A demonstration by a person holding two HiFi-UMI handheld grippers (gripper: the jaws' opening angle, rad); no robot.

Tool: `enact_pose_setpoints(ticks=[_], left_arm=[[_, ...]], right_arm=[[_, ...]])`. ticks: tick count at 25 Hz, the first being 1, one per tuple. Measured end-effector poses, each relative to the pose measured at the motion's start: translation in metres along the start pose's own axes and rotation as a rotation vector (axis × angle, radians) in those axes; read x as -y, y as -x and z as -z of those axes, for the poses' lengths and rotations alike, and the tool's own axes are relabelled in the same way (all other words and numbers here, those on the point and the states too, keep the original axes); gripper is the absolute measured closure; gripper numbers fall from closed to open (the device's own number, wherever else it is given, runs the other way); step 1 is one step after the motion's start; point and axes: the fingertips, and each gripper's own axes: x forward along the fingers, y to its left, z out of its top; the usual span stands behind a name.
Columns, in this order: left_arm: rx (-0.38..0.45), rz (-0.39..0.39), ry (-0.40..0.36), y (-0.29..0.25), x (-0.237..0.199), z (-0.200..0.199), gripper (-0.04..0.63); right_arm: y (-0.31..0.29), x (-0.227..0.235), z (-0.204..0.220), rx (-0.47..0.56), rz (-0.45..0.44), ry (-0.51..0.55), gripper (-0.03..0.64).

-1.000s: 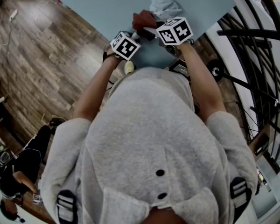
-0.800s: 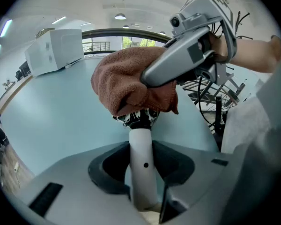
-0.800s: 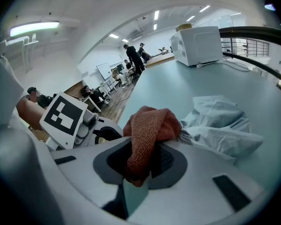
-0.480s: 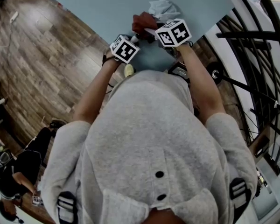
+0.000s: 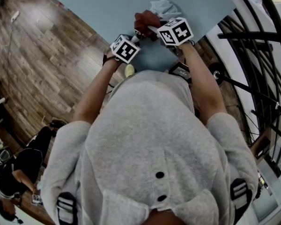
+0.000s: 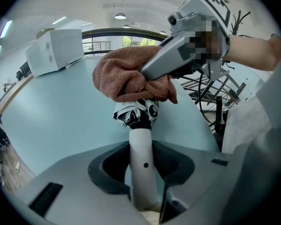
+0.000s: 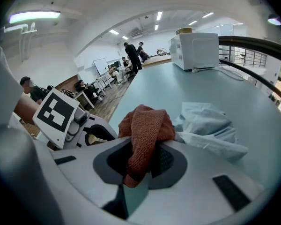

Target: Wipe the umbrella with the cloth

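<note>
A folded umbrella with a black-and-white canopy [image 6: 135,112] and a white handle [image 6: 140,146] points away over the pale blue table [image 6: 61,121]. My left gripper [image 6: 141,172] is shut on the handle. A rust-brown cloth [image 6: 124,76] is draped over the umbrella's far part, and it hides the tip. My right gripper [image 7: 143,165] is shut on that cloth [image 7: 145,130] and presses it down onto the umbrella from the right. From the head view the cloth [image 5: 146,19] shows just beyond both marker cubes, with the left gripper [image 5: 135,36] and right gripper [image 5: 153,29] close together.
A crumpled white plastic bag [image 7: 208,125] lies on the table just right of the cloth. A white boxy appliance [image 7: 194,50] stands at the far end. Black metal railing [image 5: 253,36] runs along the right; wooden floor [image 5: 42,55] lies to the left. People sit far off.
The right gripper and the cloth have shifted slightly farther along the umbrella and tilted a little. The left gripper and the handle have stayed where they were.
</note>
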Motion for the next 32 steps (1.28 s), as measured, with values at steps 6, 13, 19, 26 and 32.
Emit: enact_pose_setpoints(ticks=[6,13,19,26,32], left_arm=[[-0.007,0.000,0.004,0.001,-0.001,0.001,0.437],[-0.009,0.003,0.004,-0.001,0.001,0.001,0.437],[-0.005,0.003,0.000,-0.001,0.000,0.001,0.437],[-0.008,0.006,0.000,0.000,0.000,0.001,0.437],[-0.007,0.006,0.001,0.000,-0.003,0.001,0.437]], right_arm=[[0.003,0.003,-0.005,0.002,0.023,0.025,0.543],[0.007,0.013,-0.004,0.007,0.051,0.023,0.543],[0.012,0.026,-0.003,0.000,0.093,0.028,0.543],[0.014,0.029,-0.005,-0.001,0.101,0.033,0.543],[0.012,0.033,-0.006,-0.006,0.104,0.035,0.543]])
